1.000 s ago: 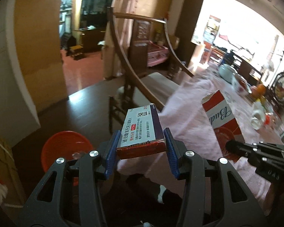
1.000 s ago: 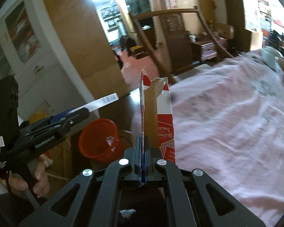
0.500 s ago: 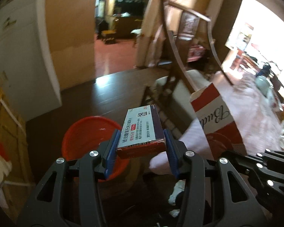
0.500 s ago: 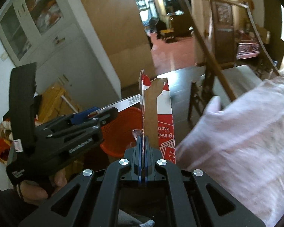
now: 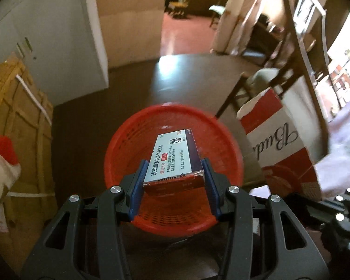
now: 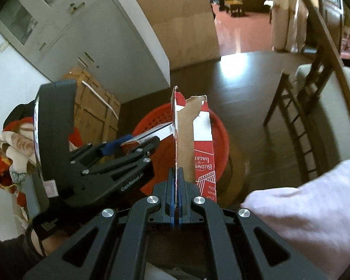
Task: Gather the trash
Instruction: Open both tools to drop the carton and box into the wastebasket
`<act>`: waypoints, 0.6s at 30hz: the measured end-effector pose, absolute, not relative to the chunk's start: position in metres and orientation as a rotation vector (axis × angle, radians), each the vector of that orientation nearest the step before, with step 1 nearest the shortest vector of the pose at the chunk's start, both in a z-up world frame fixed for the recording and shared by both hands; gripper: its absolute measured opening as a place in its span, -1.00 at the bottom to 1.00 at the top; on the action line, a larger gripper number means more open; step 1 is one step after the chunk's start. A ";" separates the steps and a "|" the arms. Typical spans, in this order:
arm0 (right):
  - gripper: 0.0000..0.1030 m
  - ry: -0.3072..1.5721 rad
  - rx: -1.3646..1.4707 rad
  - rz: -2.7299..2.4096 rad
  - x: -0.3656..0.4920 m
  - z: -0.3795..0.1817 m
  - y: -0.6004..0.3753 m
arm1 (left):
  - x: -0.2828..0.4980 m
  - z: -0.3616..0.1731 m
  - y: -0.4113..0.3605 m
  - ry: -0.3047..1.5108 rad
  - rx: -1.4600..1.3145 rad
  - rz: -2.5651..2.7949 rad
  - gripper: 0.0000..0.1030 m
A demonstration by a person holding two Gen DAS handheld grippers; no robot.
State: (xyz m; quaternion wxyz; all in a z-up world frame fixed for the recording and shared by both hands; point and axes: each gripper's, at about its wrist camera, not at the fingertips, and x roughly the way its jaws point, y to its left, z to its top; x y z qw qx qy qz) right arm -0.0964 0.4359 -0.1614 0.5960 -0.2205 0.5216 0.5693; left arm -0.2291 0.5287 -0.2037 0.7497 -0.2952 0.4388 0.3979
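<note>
Left claw (image 5: 173, 179) clamps the small white-and-purple medicine box (image 5: 173, 157) lengthwise — round red plastic basket (image 5: 128, 144) directly beneath; right claw (image 6: 176, 186), pinching the torn red-and-white beer carton (image 6: 198, 144), hangs beside its rim.

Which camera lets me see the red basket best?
The left wrist view. There the red basket sits open in the middle, its rim and mesh inside plain. In the right wrist view the beer carton and the left tool cover most of it.

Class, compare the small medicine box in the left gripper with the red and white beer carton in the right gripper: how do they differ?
The medicine box is a small, intact, closed pack; the beer carton is bigger, torn open.
The left gripper clamps the box across its width; the right gripper pinches one thin carton wall.
Both are held over the red basket.
</note>
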 end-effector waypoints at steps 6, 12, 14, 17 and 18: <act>-0.94 1.302 -0.544 1.319 -0.096 -0.204 0.465 | -0.232 -0.232 0.542 1.018 -0.641 0.928 -0.10; -0.92 1.329 -0.567 1.322 -0.096 -0.228 0.474 | -0.230 -0.238 0.550 1.020 -0.643 0.943 -0.08; -0.88 1.339 -0.566 1.323 -0.097 -0.234 0.477 | -0.229 -0.238 0.552 1.022 -0.645 0.950 -0.08; -0.78 1.341 -0.569 1.321 -0.098 -0.238 0.477 | -0.229 -0.237 0.554 1.034 -0.645 0.978 0.05; -0.62 1.338 -0.566 1.328 -0.099 -0.237 0.476 | -0.230 -0.236 0.555 1.039 -0.651 0.990 0.21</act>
